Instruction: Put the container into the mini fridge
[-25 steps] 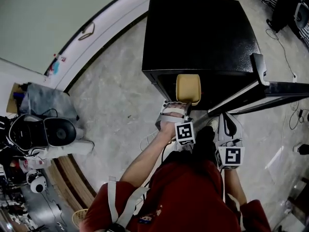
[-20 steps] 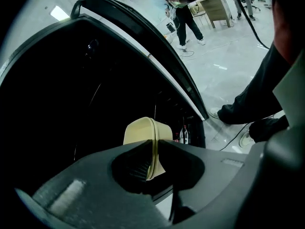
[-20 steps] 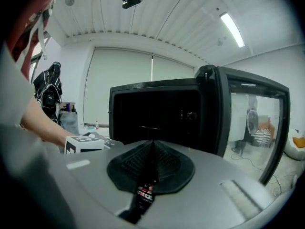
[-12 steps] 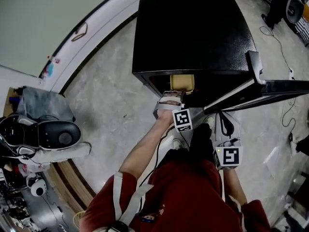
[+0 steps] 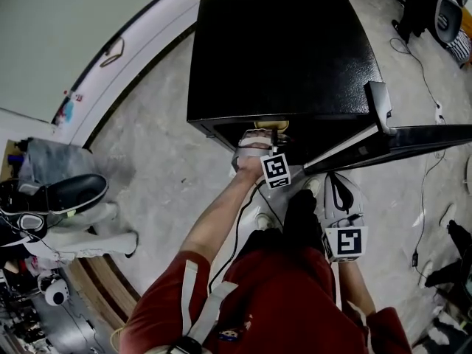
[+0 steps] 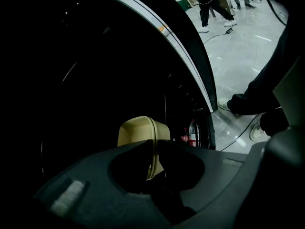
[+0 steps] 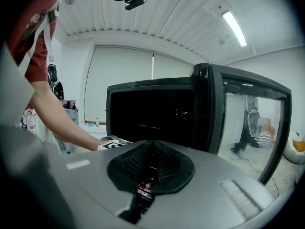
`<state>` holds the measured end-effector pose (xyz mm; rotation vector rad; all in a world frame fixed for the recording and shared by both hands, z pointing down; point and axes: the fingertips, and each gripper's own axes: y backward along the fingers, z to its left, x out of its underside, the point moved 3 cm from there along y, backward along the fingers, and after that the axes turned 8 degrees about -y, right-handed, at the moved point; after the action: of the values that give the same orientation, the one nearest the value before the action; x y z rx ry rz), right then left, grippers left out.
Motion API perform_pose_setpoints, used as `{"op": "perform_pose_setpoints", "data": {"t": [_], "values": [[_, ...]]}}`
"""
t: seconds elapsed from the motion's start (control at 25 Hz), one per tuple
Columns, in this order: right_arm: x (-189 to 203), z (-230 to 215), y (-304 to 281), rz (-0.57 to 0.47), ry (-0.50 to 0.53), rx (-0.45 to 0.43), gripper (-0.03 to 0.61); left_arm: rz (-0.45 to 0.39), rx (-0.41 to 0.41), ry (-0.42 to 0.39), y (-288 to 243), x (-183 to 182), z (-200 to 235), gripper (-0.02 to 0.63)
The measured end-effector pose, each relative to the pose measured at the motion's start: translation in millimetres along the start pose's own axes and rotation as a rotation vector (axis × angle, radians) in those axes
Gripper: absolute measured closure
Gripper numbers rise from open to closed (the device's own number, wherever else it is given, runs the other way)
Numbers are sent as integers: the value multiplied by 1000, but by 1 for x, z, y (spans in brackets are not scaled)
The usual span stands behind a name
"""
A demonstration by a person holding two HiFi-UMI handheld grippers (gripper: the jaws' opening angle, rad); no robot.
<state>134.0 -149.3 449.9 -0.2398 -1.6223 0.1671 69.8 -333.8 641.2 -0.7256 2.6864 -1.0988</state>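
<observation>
The pale yellow container [image 6: 138, 132], a round-cornered tub, hangs by its rim, pinched in the left tongs [image 6: 155, 147], just inside the dark mouth of the black mini fridge [image 5: 280, 50]; the fridge's door [image 5: 413, 134] stands swung wide open.

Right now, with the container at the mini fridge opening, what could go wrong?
The left tool pinches the container by one thin wall only, so it could twist or slip. The mini fridge interior is too dark to show a shelf, so it might be set down badly. Red-labelled bottles stand close to its right and could get bumped.
</observation>
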Motion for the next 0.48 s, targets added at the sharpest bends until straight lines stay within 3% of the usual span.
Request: {"op": "perform_pose_setpoints", "data": {"t": [0.2,0.48], "values": [[6,-11,7,44,-4,37,578,5,-4,-13,-20,-3,6,566],[4,-18,8,-1,-27,48,578,20,-5,-34,-37,-3,23,566]]}}
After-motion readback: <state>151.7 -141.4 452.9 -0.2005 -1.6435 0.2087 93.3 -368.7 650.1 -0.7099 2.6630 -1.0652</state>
